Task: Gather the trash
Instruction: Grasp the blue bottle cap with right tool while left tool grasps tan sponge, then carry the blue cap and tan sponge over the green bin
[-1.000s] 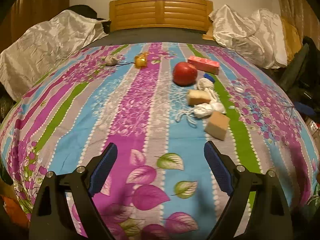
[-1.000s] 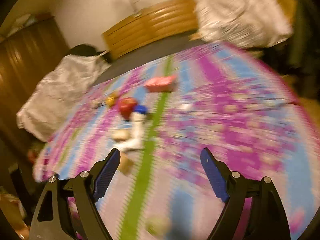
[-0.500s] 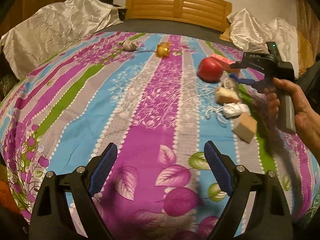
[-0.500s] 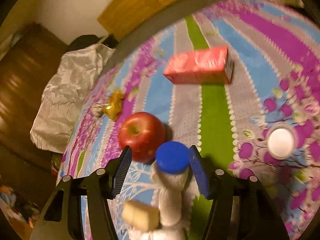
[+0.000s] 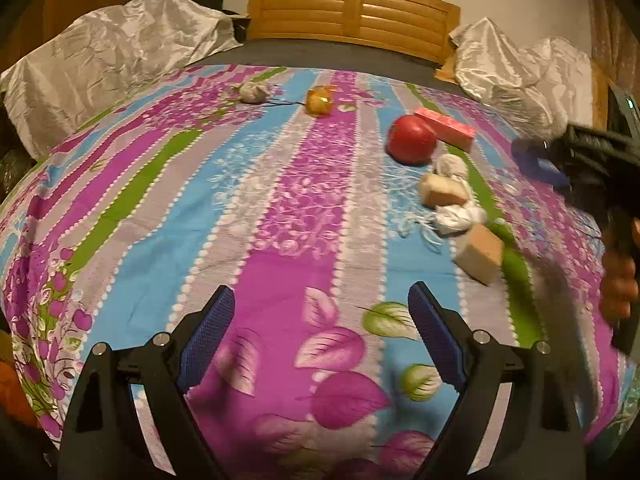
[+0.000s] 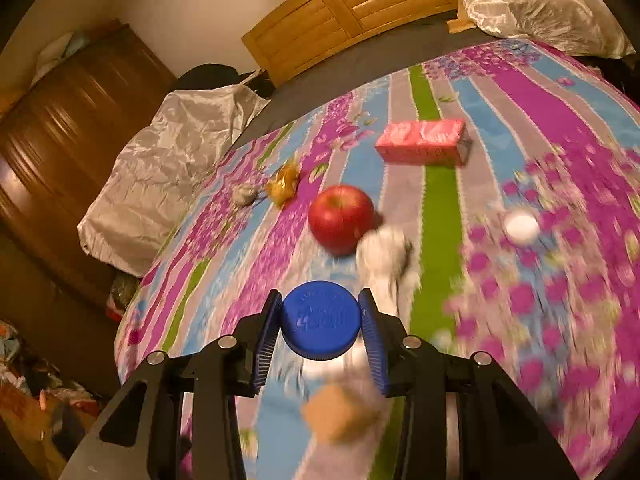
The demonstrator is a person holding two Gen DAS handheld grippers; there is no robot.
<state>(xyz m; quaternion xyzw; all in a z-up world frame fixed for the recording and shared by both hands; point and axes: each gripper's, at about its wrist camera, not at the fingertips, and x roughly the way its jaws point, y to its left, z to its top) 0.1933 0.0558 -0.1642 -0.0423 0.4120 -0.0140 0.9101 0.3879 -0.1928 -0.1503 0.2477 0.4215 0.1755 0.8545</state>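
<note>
Blue bottle cap (image 6: 321, 320) sits between the closing jaws of the right gripper (image 6: 321, 334), pads touching its rim, above the striped bedspread (image 5: 280, 208). Left gripper (image 5: 320, 332) hangs wide open, empty, over bare cloth; apple (image 5: 411, 140), tissues (image 5: 458, 216) and sponges (image 5: 480, 254) crowd the right side.

Bedspread (image 5: 280, 216): stripes of magenta, sky blue, grey and green, with white dotted edging and leaf and flower prints. Round plastic cap (image 6: 321, 320): deep blue. Glossy apple (image 6: 341, 218): red. Oblong carton (image 6: 424, 142): pink. Crumpled wrapper (image 6: 283, 184): golden yellow. Slatted headboard (image 5: 352, 10): honey-brown wood. Satin pillows (image 5: 116, 56): silvery white. Gripper pads (image 5: 206, 334): ribbed blue on black.
</note>
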